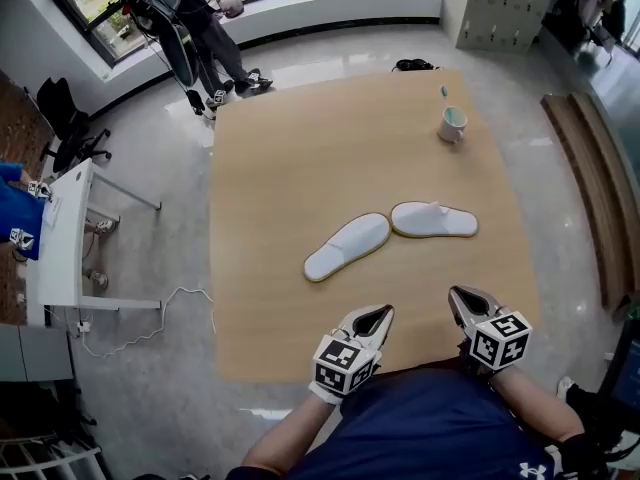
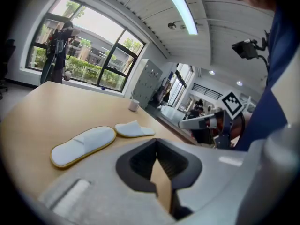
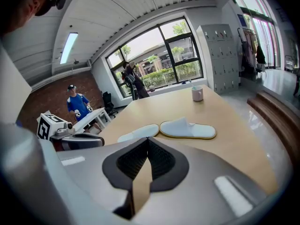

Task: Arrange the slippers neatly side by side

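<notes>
White, yellow-edged slippers lie on the wooden surface [image 1: 270, 158], on your side of the mug [image 1: 453, 124]. One slipper [image 1: 435, 220] sits straight toward you from the mug, and the other slipper [image 1: 348, 247] angles off to its left, their toe ends close together. Your left gripper [image 1: 378, 315] and right gripper [image 1: 458, 294] hover nearer you, well apart from both slippers, each with its fingers pressed together on nothing.

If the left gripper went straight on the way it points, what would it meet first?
Likely the right slipper, since the left gripper angles rightward past the left slipper; its height above the table is unclear.
</notes>
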Action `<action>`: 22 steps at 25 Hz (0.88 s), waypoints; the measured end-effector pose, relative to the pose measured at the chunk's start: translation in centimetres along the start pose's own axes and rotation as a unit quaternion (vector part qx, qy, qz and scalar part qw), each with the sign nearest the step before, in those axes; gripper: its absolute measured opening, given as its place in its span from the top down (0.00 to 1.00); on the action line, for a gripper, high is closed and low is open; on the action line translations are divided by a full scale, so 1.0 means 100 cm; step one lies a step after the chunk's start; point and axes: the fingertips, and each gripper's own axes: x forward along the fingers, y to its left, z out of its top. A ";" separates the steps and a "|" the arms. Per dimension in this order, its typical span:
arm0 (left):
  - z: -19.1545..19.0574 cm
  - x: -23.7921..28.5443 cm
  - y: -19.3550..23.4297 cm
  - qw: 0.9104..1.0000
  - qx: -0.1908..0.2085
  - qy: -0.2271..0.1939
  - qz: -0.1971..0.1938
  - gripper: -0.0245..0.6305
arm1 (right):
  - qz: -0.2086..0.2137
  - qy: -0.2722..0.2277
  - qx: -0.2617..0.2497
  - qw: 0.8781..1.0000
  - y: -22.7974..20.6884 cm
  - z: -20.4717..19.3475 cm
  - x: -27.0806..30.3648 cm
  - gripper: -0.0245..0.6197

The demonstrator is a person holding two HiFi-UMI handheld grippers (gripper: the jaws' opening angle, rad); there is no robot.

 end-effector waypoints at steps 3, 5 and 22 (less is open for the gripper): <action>0.003 0.001 0.007 1.000 0.023 -0.001 -0.008 0.96 | -0.002 -0.002 -0.031 1.000 -0.005 0.007 0.006 0.95; 0.007 0.002 0.016 1.000 0.021 -0.003 -0.004 0.95 | -0.018 -0.007 -0.077 0.997 -0.015 0.015 0.014 0.94; 0.016 0.027 0.159 0.965 0.198 0.141 0.094 0.67 | 0.058 0.104 -0.375 0.919 -0.109 0.025 0.128 0.68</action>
